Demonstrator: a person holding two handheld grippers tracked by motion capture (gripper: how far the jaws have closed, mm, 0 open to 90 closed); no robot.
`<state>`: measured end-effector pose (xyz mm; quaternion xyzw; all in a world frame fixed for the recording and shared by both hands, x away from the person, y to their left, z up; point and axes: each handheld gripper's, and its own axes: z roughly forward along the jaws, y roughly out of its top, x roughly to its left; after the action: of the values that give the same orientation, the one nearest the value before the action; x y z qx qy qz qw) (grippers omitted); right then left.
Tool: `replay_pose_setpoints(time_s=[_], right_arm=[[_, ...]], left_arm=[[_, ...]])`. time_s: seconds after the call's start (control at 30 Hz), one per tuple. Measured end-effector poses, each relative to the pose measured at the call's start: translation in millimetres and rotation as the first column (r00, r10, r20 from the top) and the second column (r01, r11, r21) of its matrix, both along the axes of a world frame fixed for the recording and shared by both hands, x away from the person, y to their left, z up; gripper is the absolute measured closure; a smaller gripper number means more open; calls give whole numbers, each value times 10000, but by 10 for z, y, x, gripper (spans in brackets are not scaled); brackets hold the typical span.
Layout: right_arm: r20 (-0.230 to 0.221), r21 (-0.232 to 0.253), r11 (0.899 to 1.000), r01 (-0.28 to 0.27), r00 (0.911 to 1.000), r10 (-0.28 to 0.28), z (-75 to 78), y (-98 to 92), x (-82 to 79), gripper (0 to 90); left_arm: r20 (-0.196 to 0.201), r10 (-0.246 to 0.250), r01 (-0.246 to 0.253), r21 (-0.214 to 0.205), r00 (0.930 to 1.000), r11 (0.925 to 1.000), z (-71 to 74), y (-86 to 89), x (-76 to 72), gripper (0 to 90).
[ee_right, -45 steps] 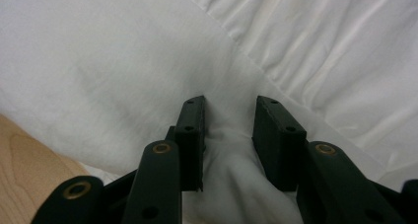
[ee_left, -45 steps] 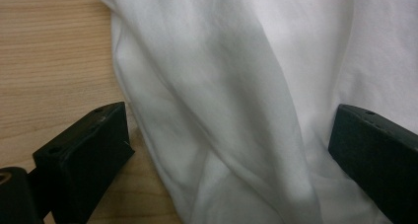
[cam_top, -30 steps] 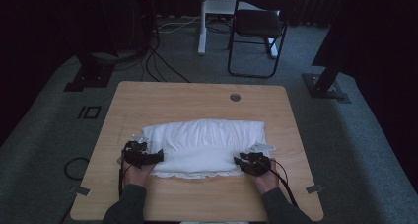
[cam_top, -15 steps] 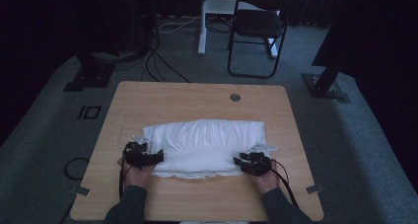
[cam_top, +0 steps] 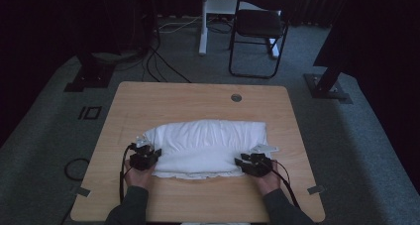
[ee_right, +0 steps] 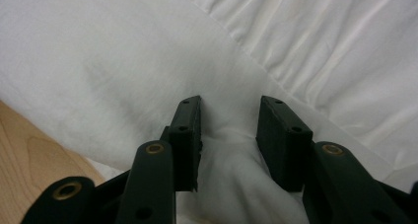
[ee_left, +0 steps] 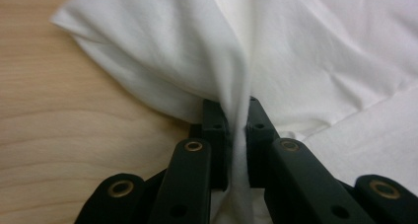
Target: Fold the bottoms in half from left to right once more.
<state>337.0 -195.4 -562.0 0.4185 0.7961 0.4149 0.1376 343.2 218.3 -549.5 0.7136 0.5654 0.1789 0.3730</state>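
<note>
While it lies crosswise on the table [cam_top: 148,200], nearer the person's edge than the far one, the pillow [cam_top: 208,143] is taken at both near corners.

Left gripper [cam_top: 145,155]: jaws have just been closing; they are now clenched on a thin fold of the white cover [ee_left: 236,120], pinched tight between the pads. Judgement: the left hold is made, so a lift or pull of that corner can follow.

Right gripper [cam_top: 254,163]: jaws stand partly apart with bunched cloth [ee_right: 229,150] between them; the pads appear to press on that bunch, though the contact is partly shadowed.

Position of pillow: unchanged against the earlier high views.

Hard to make out: whether either grip takes cover alone or filling too; the frilled near edge [cam_top: 193,174] lies partly under the grippers; the dim high view blurs the jaw tips.
</note>
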Motion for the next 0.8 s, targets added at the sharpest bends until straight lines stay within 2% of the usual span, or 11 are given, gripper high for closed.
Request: replay_pose_setpoints(time_s=[0.17,0.23,0.3,0.37,0.47,0.57,0.7,0.8], right_arm=[[2,-99,9997,-207,9998,207,46,18,-3,568],[145,-100,9997,-235,9996,237,125,25,-8,542],[471,70,9995,-312,9984,308,236,41,-11,530],[739,170,9988,-457,9963,443,345,87,6,521],[1026,182,9970,-746,9921,724,483,224,74,516],[1112,109,9947,-1024,9887,1006,538,375,135,513],[865,-303,9893,-1427,9857,1448,465,602,227,515],[371,-872,9811,-1730,9836,1767,282,779,299,534]], left_arm=[[766,67,8,-975,9970,9952,197,125,-7,849],[953,37,61,-1028,9954,9947,243,129,0,849],[1140,-93,199,-923,9934,9955,285,116,11,850],[1256,-90,219,-1017,9920,9946,332,104,21,850],[1489,-161,317,-1030,9887,9942,408,85,32,850],[1722,-302,477,-983,9846,9940,511,61,53,851],[2068,-445,668,-1023,9774,9925,653,30,71,853],[2396,-637,895,-983,9688,9911,781,-4,79,854]])
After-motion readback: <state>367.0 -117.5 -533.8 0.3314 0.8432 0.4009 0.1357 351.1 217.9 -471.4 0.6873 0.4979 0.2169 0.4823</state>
